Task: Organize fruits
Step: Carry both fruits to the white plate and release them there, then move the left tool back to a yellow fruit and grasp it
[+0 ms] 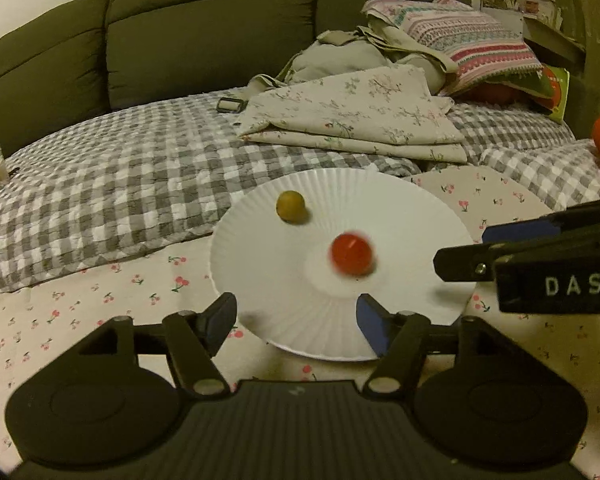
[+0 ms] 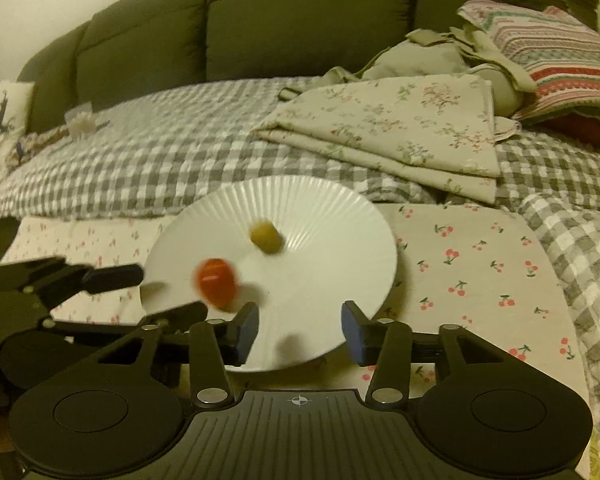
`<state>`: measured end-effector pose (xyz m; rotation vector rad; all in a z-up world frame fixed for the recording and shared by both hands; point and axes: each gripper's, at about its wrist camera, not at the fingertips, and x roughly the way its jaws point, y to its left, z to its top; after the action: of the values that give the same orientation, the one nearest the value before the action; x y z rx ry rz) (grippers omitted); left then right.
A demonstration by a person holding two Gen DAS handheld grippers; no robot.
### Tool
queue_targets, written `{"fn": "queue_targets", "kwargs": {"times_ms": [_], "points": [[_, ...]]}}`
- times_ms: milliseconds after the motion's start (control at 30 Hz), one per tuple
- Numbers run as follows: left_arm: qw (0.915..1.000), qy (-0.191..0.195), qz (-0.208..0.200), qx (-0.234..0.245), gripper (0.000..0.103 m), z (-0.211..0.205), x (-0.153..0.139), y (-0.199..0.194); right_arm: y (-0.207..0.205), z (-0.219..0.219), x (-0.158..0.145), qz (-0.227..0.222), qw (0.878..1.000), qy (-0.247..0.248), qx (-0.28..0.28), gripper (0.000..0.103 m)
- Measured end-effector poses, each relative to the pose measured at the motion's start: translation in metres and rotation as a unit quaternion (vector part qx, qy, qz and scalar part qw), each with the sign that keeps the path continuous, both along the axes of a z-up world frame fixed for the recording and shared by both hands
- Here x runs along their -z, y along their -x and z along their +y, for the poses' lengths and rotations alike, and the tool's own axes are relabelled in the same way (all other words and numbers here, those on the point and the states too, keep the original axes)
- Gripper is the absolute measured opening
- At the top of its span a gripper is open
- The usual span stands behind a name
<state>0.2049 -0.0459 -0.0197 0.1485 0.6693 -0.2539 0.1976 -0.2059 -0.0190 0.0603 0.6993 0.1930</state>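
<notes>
A white fluted plate [image 1: 260, 264] is set on the cherry-print sheet [image 1: 100, 300]. A red fruit [image 1: 351, 253] (blurred) is seen near the plate's centre, a green fruit [image 1: 290, 207] on its far slope. The left gripper [image 1: 296, 320] and right gripper [image 2: 299, 332] are held spread at the plate's near rim, nothing between their pads. Bare sheet is left around the plate; folded floral cloth [image 1: 356, 116] is piled beyond its far edge

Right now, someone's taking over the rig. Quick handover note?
Left gripper: open, empty, at the near rim of the white ribbed paper plate.
Right gripper: open, empty, same rim.
Small red round fruit and small yellow-green round fruit: both on the plate, apart; the red one is blurred, possibly rolling.
Done: two fruits plated.
Left: no other loose fruit clearly visible; check before continuing.
</notes>
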Motion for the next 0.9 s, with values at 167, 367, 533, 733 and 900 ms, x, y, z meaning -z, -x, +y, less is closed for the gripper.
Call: {"fn": "queue_targets", "kwargs": {"times_ms": [167, 367, 533, 733, 900], "points": [[0.9999, -0.001, 0.002, -0.014, 0.072, 0.009, -0.014, 0.014, 0.009, -0.001, -0.015, -0.009, 1.000, -0.021, -0.001, 0.048], [0.9987, -0.003, 0.012, -0.049, 0.075, 0.025, -0.028, 0.036, 0.030, -0.006, -0.038, -0.022, 0.998, -0.061, 0.003, 0.054], [0.9960, 0.003, 0.028, -0.085, 0.079, 0.044, -0.035, 0.057, 0.053, -0.009, -0.055, -0.027, 0.996, -0.091, -0.002, 0.067], [0.9901, 0.030, 0.038, -0.131, 0.081, 0.081, -0.043, 0.080, 0.084, -0.006, -0.062, -0.022, 0.995, -0.094, -0.013, 0.081], [0.9889, 0.038, 0.046, -0.136, 0.082, 0.094, -0.039, 0.098, 0.107, -0.007, -0.065, -0.019, 0.995, -0.093, -0.017, 0.081]]}}
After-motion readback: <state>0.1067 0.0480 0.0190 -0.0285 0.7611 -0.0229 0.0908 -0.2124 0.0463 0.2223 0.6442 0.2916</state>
